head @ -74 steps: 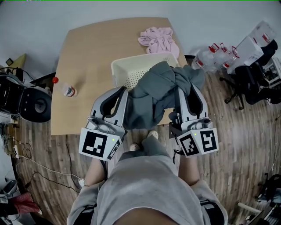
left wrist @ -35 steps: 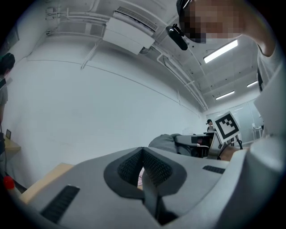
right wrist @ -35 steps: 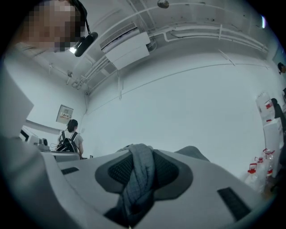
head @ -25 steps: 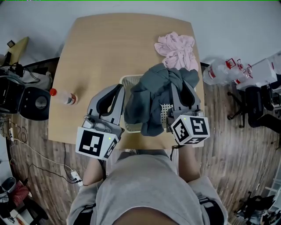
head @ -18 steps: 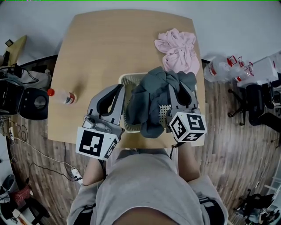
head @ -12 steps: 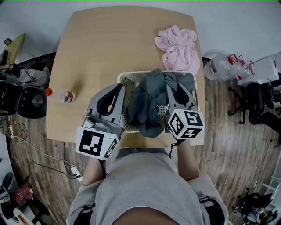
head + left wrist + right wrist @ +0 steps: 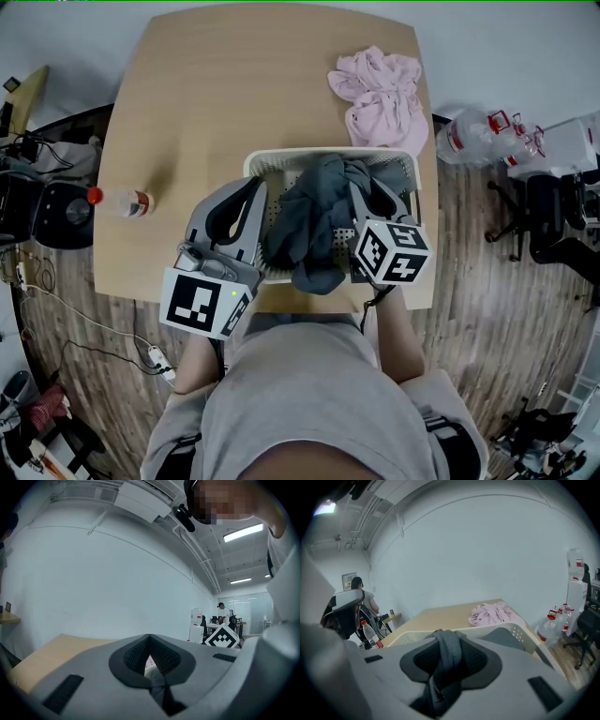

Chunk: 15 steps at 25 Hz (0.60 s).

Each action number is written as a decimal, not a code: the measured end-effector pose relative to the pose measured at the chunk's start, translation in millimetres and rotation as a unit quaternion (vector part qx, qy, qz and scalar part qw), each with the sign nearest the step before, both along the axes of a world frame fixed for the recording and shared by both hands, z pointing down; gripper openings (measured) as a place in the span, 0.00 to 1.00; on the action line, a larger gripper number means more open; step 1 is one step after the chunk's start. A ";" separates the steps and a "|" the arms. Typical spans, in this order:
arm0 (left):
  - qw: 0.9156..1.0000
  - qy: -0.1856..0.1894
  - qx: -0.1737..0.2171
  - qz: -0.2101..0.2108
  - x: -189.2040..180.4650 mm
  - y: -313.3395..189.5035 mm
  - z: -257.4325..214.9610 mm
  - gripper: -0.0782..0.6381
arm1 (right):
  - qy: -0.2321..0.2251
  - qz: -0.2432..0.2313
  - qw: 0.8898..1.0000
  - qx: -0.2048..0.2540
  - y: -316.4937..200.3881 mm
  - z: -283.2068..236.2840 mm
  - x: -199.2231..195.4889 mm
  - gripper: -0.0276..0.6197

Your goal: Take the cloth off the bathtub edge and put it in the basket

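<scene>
Basket (image 7: 281,161) under grey cloth (image 7: 314,211); pink cloth (image 7: 380,89), bottle (image 7: 117,200) nearby on table (image 7: 234,84).

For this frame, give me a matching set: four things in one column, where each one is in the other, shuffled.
1 grey cloth
2 pink cloth
3 bottle
4 basket

A lying near the table's left edge
B clamped in the right gripper
C at the table's far right corner
D at the table's near edge

Pairs: 1-B, 2-C, 3-A, 4-D
</scene>
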<state>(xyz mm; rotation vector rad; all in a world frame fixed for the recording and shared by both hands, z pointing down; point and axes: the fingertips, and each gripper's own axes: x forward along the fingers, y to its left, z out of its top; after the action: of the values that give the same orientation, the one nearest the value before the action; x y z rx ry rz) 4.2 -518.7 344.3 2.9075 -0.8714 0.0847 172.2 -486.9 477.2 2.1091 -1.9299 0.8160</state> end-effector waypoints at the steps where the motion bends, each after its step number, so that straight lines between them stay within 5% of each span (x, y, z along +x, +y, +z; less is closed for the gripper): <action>1: 1.000 -0.001 0.000 -0.001 -0.1 0.0 0.8 0.13 | -0.002 0.000 1.000 -0.007 -0.2 4.0 0.5 0.24; 15: 1.000 -0.010 -0.013 -0.024 -6.0 -10.7 11.1 0.13 | -0.028 -0.011 0.995 -0.091 -6.1 54.3 0.0 0.24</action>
<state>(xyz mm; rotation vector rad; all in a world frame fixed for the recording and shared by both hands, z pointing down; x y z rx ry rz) -1.8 -529.3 355.4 2.8651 -0.9366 0.1211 172.2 -493.0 531.5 1.9766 -1.8242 1.0154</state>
